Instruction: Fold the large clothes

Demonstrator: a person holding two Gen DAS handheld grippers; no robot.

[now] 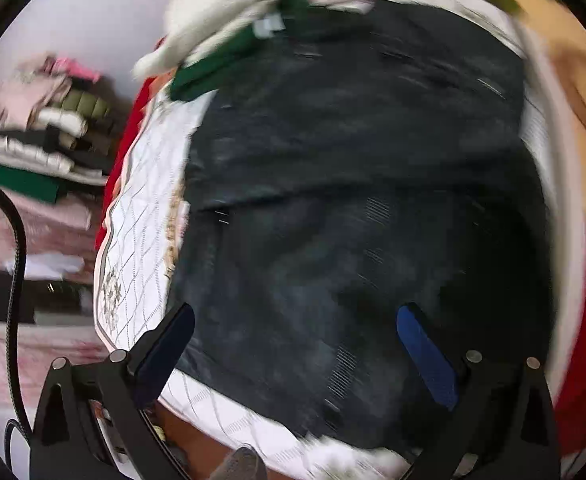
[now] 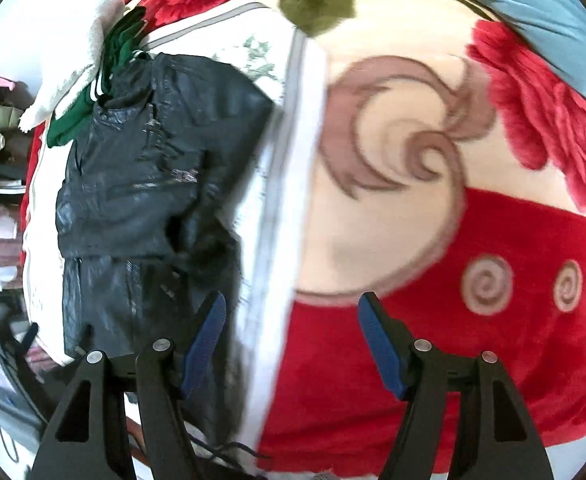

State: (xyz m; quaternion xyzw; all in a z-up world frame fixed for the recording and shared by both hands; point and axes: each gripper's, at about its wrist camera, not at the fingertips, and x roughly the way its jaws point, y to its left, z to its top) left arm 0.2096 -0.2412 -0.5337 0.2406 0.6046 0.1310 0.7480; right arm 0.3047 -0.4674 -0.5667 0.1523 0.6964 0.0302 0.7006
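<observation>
A dark navy leather-look jacket point(image 1: 353, 200) lies flat on a white quilted pad point(image 1: 141, 240), folded across its middle. It also shows in the right wrist view point(image 2: 149, 168), left of centre. My left gripper point(image 1: 295, 316) is open, hovering over the jacket's near part, holding nothing. My right gripper point(image 2: 293, 304) is open and empty, above the pad's grey-trimmed right edge point(image 2: 281, 200), to the right of the jacket.
A green garment point(image 1: 221, 60) and a white fluffy one point(image 1: 217, 12) lie at the jacket's far end. A red floral blanket point(image 2: 453, 320) covers the bed under the pad. Stacked folded clothes point(image 1: 49, 140) stand at the left. A teal cloth point(image 2: 533, 16) lies at the far right.
</observation>
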